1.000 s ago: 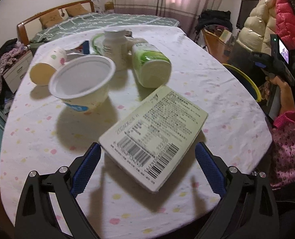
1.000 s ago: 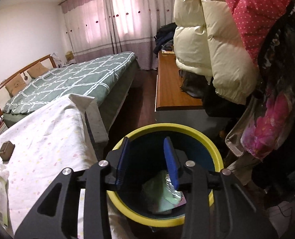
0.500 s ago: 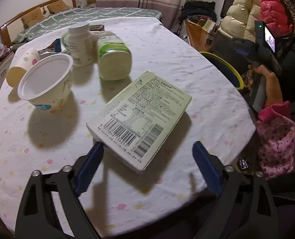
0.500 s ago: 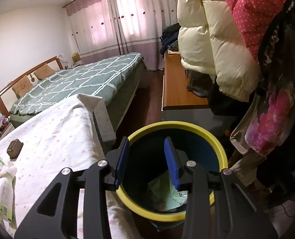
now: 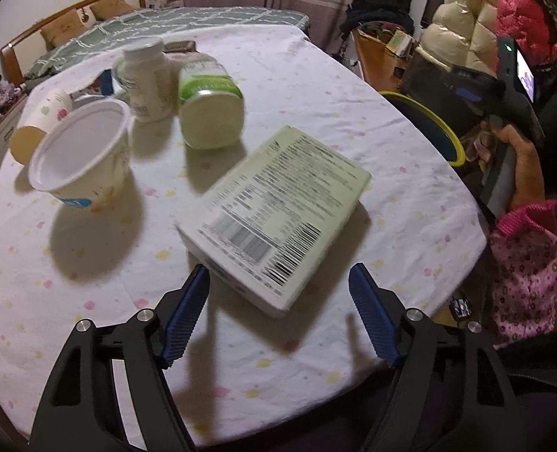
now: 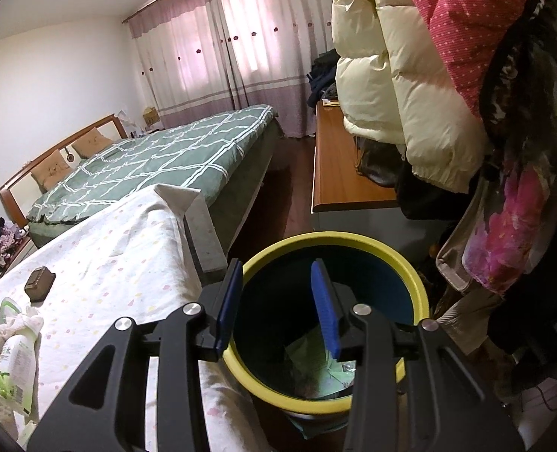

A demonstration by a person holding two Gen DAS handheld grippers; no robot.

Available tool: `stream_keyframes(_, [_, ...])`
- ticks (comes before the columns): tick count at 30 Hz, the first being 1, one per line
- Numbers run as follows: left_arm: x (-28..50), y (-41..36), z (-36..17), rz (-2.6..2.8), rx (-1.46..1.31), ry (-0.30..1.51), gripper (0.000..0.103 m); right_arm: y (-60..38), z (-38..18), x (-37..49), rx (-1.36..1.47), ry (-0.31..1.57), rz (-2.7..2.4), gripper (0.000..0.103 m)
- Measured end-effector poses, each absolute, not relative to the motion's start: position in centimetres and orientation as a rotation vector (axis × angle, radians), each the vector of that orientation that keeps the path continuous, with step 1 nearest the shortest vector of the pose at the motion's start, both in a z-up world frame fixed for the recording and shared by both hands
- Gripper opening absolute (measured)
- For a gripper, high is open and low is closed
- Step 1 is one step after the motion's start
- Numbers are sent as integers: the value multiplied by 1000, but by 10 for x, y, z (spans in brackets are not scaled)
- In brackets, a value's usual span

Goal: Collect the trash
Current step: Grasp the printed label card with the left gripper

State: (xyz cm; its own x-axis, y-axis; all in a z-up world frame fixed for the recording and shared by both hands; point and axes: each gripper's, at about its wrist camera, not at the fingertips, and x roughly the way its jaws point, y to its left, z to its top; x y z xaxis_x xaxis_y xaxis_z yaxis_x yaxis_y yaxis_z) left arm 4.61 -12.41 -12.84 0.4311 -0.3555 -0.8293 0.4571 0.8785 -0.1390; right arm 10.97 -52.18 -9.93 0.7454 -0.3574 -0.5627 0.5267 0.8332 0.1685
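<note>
On the dotted tablecloth (image 5: 316, 86) (bed (image 6: 158, 162) behind), left gripper (image 5: 278, 312) jaws, closing, flank the box (image 5: 278, 214); right gripper (image 6: 276, 301) jaws empty.

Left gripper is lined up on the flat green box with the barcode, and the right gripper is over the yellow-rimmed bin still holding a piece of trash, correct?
Not quite. In the right wrist view the right gripper hangs over the yellow-rimmed bin with nothing between its pads; the trash lies inside the bin. The rest holds: the left gripper, jaws just closing, is lined up on the flat green box.
</note>
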Motion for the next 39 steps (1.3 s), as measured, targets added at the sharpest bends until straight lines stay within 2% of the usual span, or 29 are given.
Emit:
stream_keyframes(4, [53,-128,-124,-511,158,979,89,-522,-98,106,333,539,-489,38])
stream_keyframes(20, [99,-154,-117,-504,372,884,96,-535,-100,98,343,538,-504,44])
stream_keyframes(39, [141,-181,-141,-522,310,1040,98,-537,-112,99,357,559,-471,46])
